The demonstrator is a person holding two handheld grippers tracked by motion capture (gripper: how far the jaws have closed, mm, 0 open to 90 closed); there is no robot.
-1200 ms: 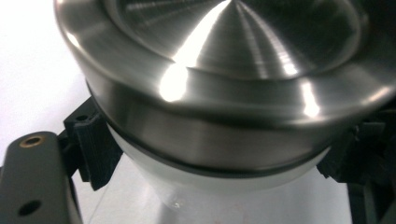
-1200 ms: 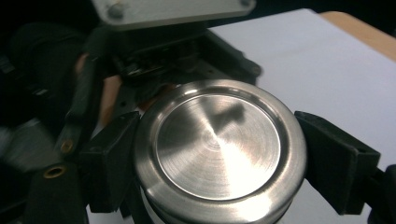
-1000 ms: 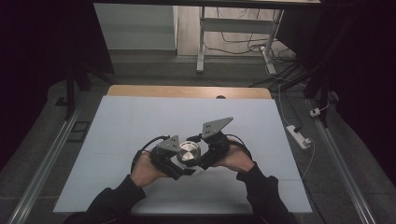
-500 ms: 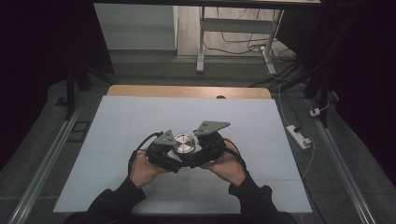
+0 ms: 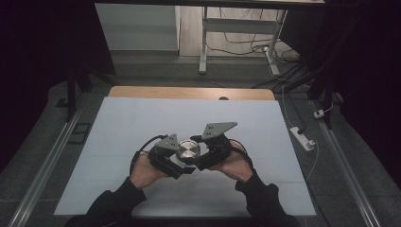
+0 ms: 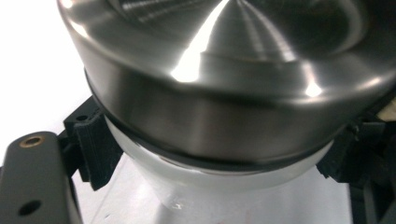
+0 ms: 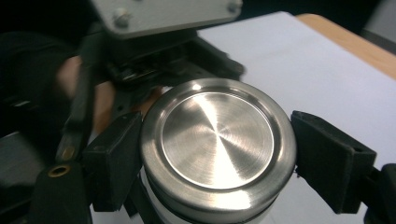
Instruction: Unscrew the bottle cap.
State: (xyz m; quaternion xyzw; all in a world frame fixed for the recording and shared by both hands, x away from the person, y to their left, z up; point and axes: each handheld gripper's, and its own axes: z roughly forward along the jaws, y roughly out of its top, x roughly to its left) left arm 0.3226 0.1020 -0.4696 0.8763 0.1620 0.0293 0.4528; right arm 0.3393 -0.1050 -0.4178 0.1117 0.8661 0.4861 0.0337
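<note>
Near the six o'clock edge of the pale blue-grey table mat, a round jar with a brushed steel lid and a clear body is being held up between two hand-held grippers, just below the mat's centre. The left gripper is being carried in the person's left hand, which is coming in from about seven o'clock with the forearm angled inward and the black sleeve ending at the wrist. In the left gripper view, the black pads are being pressed against the clear body just under the steel lid, so this gripper is being kept closed on the jar. The right gripper is being carried in the right hand, which is coming in from about five o'clock, mirrored to the other, with its grey three-cornered plate tilted up toward twelve o'clock. Its jaws have just been closing with the jar between them, and in the right gripper view its pads are being set against the rim of the lid at nine and three o'clock, so the lid is being gripped. The strip of wooden tabletop is being left bare at twelve o'clock.
</note>
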